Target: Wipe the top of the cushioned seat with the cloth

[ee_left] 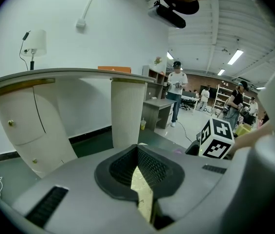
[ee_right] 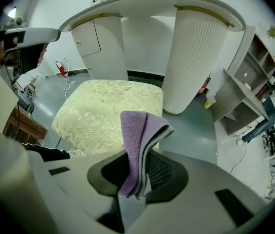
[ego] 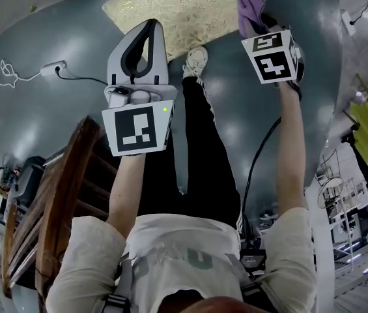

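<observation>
Purple cloth (ee_right: 133, 130) pinched in right claw (ee_right: 136, 173), near cushioned seat (ee_right: 98, 106)

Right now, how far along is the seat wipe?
Done: the cloth is picked up, clamped folded in the right gripper's fingers. In hand: it hangs in the air near the seat, not touching it. Left: the whole wipe of the top, since no contact has been made yet. The left gripper is shut with nothing in it.
</observation>
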Action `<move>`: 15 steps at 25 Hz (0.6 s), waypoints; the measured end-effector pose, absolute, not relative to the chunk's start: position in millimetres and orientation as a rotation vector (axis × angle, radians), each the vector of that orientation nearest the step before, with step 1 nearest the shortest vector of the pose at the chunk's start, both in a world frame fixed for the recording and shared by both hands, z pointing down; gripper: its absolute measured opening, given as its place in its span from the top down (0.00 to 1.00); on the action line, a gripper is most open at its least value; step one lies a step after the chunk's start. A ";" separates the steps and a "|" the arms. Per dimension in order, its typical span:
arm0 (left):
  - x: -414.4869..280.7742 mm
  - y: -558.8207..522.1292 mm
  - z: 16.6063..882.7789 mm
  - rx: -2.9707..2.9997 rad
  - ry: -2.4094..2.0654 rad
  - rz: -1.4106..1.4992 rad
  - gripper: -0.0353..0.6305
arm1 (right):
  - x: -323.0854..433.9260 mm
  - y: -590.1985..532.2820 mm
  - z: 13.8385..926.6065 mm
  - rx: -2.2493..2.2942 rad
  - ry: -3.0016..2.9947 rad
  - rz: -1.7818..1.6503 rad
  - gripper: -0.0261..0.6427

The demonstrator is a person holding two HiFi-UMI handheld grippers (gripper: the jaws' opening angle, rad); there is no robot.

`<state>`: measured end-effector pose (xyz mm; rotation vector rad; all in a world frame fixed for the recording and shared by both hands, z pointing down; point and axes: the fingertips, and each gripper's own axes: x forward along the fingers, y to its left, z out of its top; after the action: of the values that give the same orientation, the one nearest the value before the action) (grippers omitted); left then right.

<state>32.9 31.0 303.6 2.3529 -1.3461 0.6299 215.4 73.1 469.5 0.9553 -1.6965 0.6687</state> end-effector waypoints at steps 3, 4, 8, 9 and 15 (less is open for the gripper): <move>38.3 29.9 307.1 2.363 -1.332 0.645 0.94 | 228.9 69.7 469.8 0.981 -1.660 0.624 0.83; 39.5 29.3 308.1 2.361 -1.330 0.646 0.94 | 233.9 68.4 470.1 0.987 -1.642 0.605 0.83; 42.0 27.1 308.1 2.361 -1.330 0.643 0.94 | 248.6 63.8 473.6 0.993 -1.597 0.573 0.83; 42.4 26.9 307.7 2.366 -1.331 0.645 0.94 | 250.3 62.5 474.1 0.992 -1.593 0.568 0.83; 42.4 27.3 306.2 2.373 -1.327 0.656 0.94 | 267.9 56.5 481.0 1.007 -1.539 0.545 0.83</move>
<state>42.4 27.3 306.2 2.3732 -1.3275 0.6562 267.9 56.5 481.0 1.0069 -1.5394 0.5450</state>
